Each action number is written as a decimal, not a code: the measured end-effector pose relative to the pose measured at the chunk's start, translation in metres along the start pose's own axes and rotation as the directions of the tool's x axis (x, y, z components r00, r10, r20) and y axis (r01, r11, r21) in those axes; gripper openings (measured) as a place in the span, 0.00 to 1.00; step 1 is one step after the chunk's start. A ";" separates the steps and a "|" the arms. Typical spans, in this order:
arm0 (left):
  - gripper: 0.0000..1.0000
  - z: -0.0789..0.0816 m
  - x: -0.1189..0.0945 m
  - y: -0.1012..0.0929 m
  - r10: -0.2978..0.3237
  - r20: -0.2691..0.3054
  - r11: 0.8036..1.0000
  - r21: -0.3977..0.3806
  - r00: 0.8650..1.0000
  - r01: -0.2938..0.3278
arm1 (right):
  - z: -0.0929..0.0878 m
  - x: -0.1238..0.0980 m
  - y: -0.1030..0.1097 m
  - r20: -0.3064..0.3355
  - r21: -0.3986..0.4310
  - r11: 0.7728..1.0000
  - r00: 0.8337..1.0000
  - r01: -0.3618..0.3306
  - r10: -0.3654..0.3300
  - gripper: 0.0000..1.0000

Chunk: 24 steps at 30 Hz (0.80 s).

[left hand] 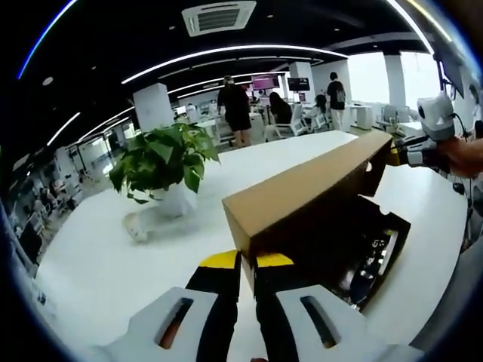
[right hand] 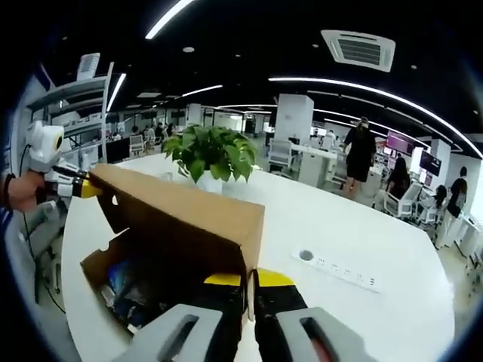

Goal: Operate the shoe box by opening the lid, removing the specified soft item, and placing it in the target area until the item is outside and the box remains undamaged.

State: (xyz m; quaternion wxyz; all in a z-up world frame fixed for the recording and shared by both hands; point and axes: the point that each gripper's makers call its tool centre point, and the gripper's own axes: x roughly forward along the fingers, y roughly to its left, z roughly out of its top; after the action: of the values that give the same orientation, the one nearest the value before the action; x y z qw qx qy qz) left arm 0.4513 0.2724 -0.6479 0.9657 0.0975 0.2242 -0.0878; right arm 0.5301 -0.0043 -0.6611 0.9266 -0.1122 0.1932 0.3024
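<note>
While grippers (left hand: 247, 265) (right hand: 251, 282) pinch it, lid (left hand: 302, 192) bears no writing.

An open-plan office: a long white desk (right hand: 362, 226) with a built-in power strip (right hand: 343, 270) and potted plant (left hand: 162, 162), staff (left hand: 236, 109) standing among workstations, monitors (left hand: 264, 82) glowing beneath strip lights (left hand: 226, 53) and a ceiling air vent (right hand: 360, 49).
</note>
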 end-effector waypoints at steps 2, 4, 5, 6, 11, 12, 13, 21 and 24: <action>0.03 0.002 0.003 0.002 0.002 0.001 1.000 0.005 1.000 -0.002 | 0.001 0.003 -0.002 -0.002 -0.001 1.000 1.000 0.000 0.000 0.00; 0.03 0.004 0.007 0.005 0.005 0.002 1.000 0.008 1.000 -0.005 | 0.002 0.006 -0.004 -0.007 0.008 1.000 1.000 -0.002 0.002 0.00; 0.03 0.005 0.009 0.006 0.007 0.002 1.000 0.010 1.000 -0.007 | 0.003 0.008 -0.004 -0.006 0.006 1.000 1.000 -0.002 0.002 0.00; 0.03 0.006 0.011 0.007 0.008 0.002 1.000 0.013 1.000 -0.008 | 0.004 0.010 -0.005 -0.005 0.003 1.000 1.000 -0.002 0.002 0.00; 0.03 0.011 0.020 0.013 0.013 0.000 1.000 0.021 1.000 -0.013 | 0.008 0.017 -0.009 -0.005 -0.002 1.000 1.000 -0.003 0.003 0.00; 0.03 0.011 0.022 0.014 0.014 0.000 1.000 0.020 1.000 -0.014 | 0.009 0.019 -0.010 -0.006 -0.005 1.000 1.000 -0.003 0.003 0.00; 0.03 0.012 0.023 0.015 0.015 -0.001 1.000 0.020 1.000 -0.015 | 0.009 0.020 -0.010 -0.006 -0.005 1.000 1.000 -0.003 0.003 0.00; 0.03 0.012 0.042 0.022 0.013 -0.027 1.000 0.023 1.000 -0.013 | 0.004 0.032 -0.015 -0.022 0.000 1.000 1.000 -0.008 0.008 0.00; 0.03 0.011 0.045 0.022 0.013 -0.035 1.000 0.023 0.999 -0.012 | -0.004 0.034 -0.015 -0.049 -0.004 1.000 0.999 -0.008 0.008 0.00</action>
State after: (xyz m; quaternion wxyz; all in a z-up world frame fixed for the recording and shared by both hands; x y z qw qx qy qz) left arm 0.5002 0.2854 -0.6555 0.9609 0.1116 0.2394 -0.0825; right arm 0.5635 0.0002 -0.6782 0.9203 -0.1206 0.2155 0.3036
